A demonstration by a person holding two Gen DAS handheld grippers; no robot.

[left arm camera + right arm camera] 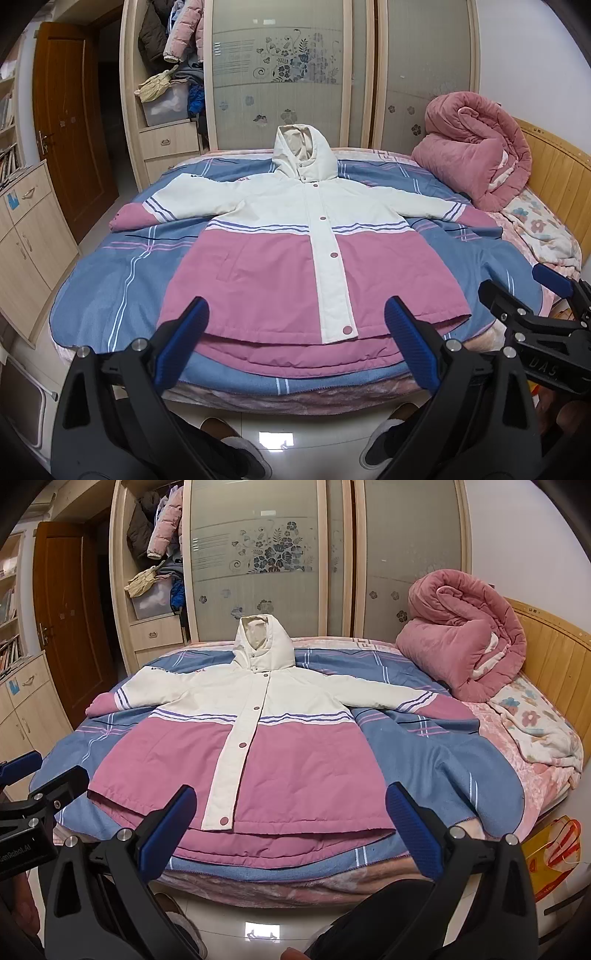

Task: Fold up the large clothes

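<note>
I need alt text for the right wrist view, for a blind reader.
A pink and white hooded jacket lies flat, front up, sleeves spread, on a blue blanket on a bed. The open right hand-held gripper hovers near its hem.

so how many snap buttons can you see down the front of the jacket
4 on the jacket placket: one at the collar, one at the chest stripes, one mid-front, one at the hem. Others may be hidden.

White letters "DAS" on the black body of the right tool, white lettering "enRobot.AI", its start cut off, on the black body of the left tool, small lettering on the shoulders of the jacket too small to read
</note>
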